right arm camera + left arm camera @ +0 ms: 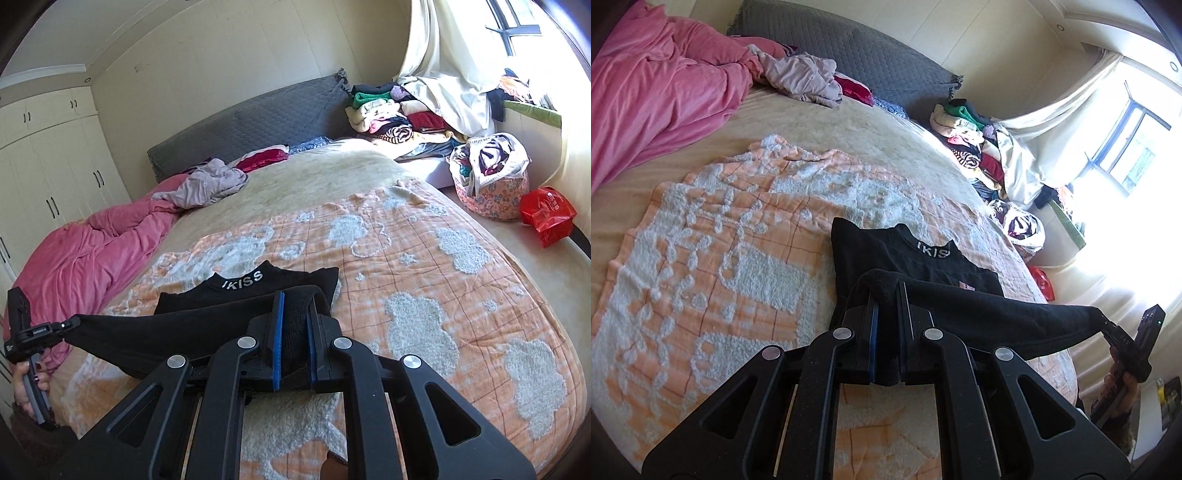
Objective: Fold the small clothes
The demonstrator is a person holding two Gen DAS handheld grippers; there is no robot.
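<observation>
The black garment is pinched at its lifted hem by both the left gripper and the right gripper, each angled downward. Its collar end is laid on the orange blanket near the bed's foot edge. The hem is stretched between them, seemingly taut.

Left gripper is clamped tight on black cloth, tilted downward. Right gripper is pinched shut the same way, also angled down. Each handle is wrapped by a hand, and the two are held well apart.

"IKISS" on black garment's collar
</observation>
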